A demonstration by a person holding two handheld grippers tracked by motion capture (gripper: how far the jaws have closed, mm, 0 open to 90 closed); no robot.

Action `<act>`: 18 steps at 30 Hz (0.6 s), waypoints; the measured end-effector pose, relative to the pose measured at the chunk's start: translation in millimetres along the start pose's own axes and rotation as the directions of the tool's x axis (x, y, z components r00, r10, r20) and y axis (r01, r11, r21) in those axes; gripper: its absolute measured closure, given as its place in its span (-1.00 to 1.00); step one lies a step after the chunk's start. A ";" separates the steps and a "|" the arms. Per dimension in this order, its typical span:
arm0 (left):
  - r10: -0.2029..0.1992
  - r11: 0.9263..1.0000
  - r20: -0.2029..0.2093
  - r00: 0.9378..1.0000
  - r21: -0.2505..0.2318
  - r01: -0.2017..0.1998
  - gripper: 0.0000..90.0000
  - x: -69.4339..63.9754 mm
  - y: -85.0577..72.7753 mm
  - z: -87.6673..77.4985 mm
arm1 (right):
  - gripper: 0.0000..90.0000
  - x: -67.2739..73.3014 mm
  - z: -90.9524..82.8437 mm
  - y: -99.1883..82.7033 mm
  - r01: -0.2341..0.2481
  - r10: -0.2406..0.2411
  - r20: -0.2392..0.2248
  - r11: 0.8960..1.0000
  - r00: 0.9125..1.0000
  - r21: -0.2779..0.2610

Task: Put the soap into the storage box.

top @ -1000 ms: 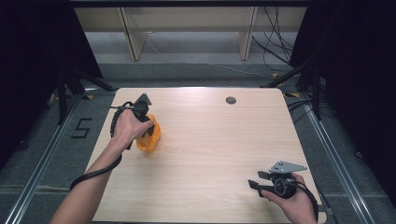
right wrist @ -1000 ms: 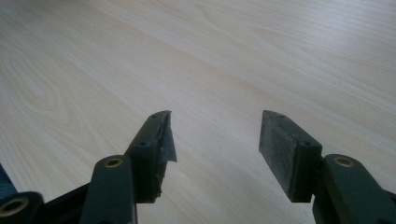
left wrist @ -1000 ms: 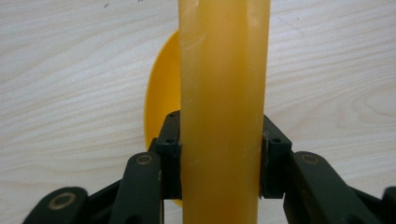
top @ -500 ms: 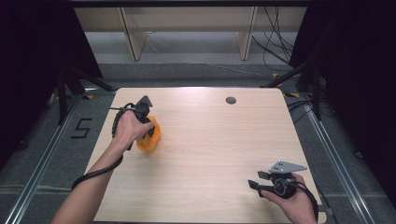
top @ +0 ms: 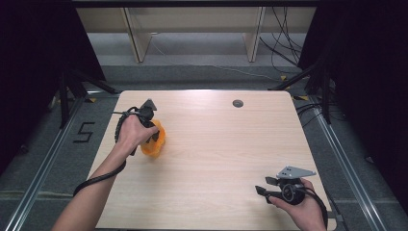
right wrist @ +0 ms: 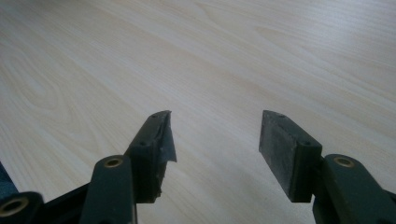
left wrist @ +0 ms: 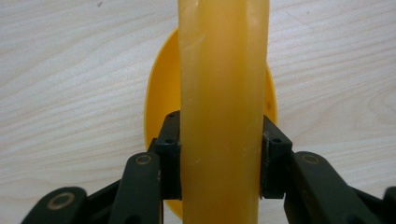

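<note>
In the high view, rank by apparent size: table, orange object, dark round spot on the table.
1. Table, by far the largest.
2. Orange object, partly hidden by the left hand.
3. Dark spot, smallest, though it lies farther from the camera.

The person's left forearm reaches in from the lower left, its hand (top: 132, 134) wrapped around the black two-jaw left tool (left wrist: 219, 149), whose jaws are clamped flat against both sides of what they grip. The right hand (top: 300, 209) sits low at the near right, holding the black right tool (right wrist: 215, 140) level with its jaws spread wide apart.
</note>
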State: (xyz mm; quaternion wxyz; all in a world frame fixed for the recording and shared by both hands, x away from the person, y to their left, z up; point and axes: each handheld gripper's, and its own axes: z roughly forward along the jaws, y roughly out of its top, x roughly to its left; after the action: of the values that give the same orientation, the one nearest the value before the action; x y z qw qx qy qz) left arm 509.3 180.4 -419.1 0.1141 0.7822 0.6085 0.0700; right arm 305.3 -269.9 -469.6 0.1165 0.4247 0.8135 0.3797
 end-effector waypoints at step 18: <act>0.034 0.997 0.008 0.999 -0.070 -0.033 -0.13 3.6 -4.3 -1.9 | -0.02 -0.1 1.5 -0.3 -0.007 0.007 -0.014 1.000 1.000 -0.001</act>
State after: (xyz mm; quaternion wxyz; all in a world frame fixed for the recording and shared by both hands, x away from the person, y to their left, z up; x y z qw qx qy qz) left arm 505.7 185.1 -418.5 0.1429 0.7881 0.5919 0.0896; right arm 305.9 -269.3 -470.9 0.1097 0.4247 0.8126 0.3836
